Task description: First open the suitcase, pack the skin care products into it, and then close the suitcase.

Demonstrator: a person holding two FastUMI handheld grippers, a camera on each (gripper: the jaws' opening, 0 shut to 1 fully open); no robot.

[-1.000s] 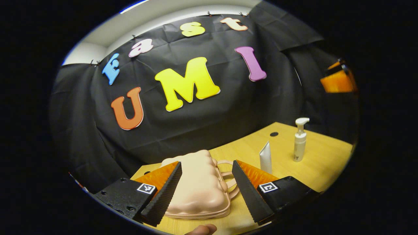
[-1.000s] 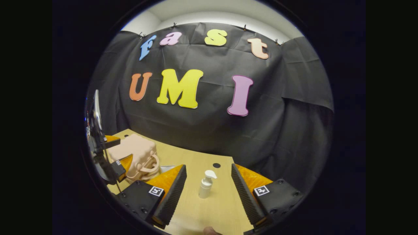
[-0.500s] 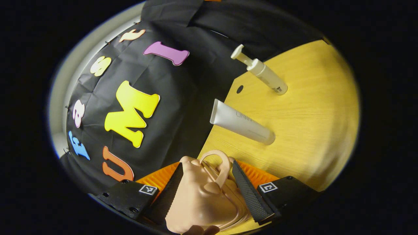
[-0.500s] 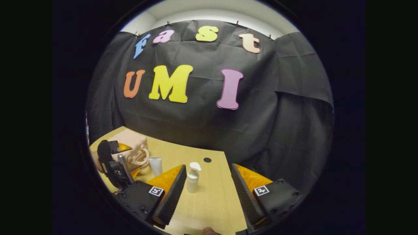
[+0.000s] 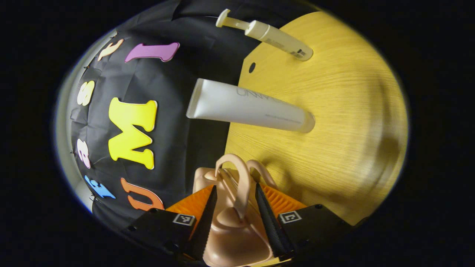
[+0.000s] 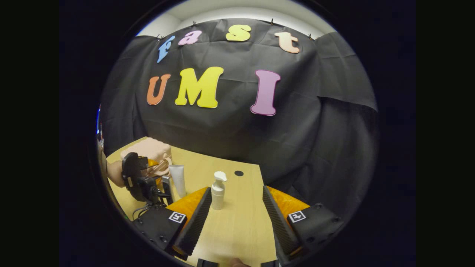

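Wooden desk (image 5: 334,122) carries everything; left gripper view is rolled sideways, so desk fills its right half w/ the black cloth wall (image 5: 167,92) to the left. Pink suitcase (image 5: 237,237) sits lid down, directly between the left tool's (image 5: 233,215) fingers at the bottom of that view; its two looped handles (image 5: 241,181) stick out just ahead of the fingertips. Left tool is narrowed around the suitcase top near the handle base, both fingers against it as far as can be told. Beyond the handles, a white tube (image 5: 252,109) stands on its cap on the desk, then farther off a white pump bottle (image 5: 274,35).

Right gripper view: right tool (image 6: 237,218) spread wide, nothing between fingers, above bare desk. Pump bottle (image 6: 218,191) just ahead of its left finger; tube (image 6: 178,180) left of that; suitcase (image 6: 152,150) far left w/ left tool (image 6: 157,174) on it, a hand (image 6: 113,174) holding it.
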